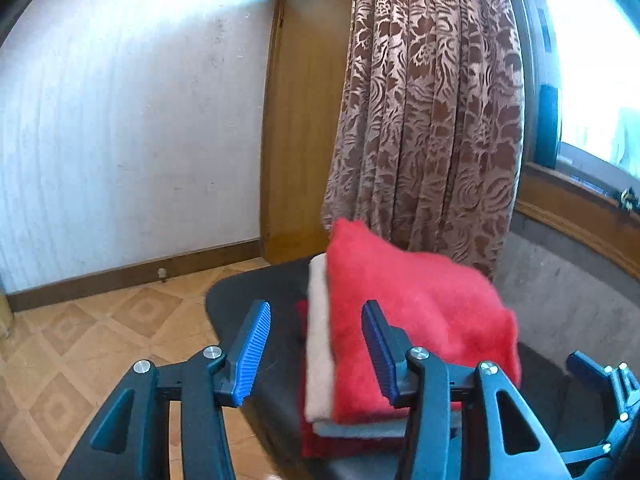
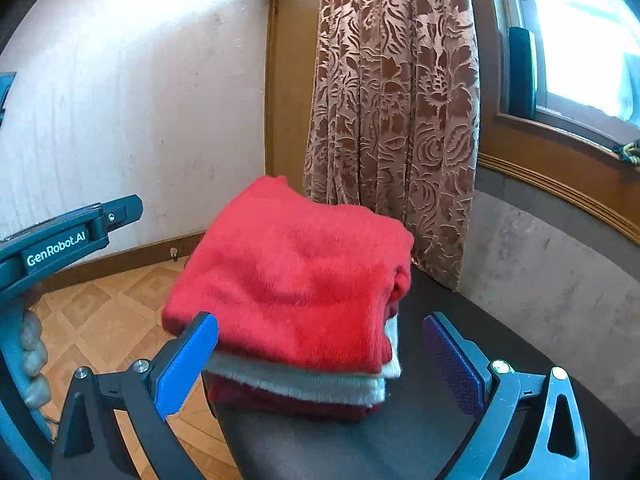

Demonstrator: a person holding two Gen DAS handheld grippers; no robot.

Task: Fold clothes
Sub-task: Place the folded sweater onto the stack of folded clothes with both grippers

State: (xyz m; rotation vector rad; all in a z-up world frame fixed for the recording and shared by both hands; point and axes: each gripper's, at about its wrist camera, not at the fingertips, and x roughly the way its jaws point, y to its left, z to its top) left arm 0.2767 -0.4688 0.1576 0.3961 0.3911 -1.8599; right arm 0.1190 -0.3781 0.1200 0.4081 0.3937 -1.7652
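Three folded garments sit stacked near the counter edge: the red sweater on top, squared so the pile stays stable. Your left claw at 7 o'clock and right claw at 6 o'clock are both released, grasping nothing.

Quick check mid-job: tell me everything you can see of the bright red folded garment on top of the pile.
The bright red garment is a fuzzy, knit-looking piece folded into a thick, slightly puffy rectangle, with layered fold edges showing at its right end. It lies topmost on a stack, directly on a white folded piece, with a darker red one beneath, all on a dark table. Both the left gripper and right gripper are open; neither visibly grips it.
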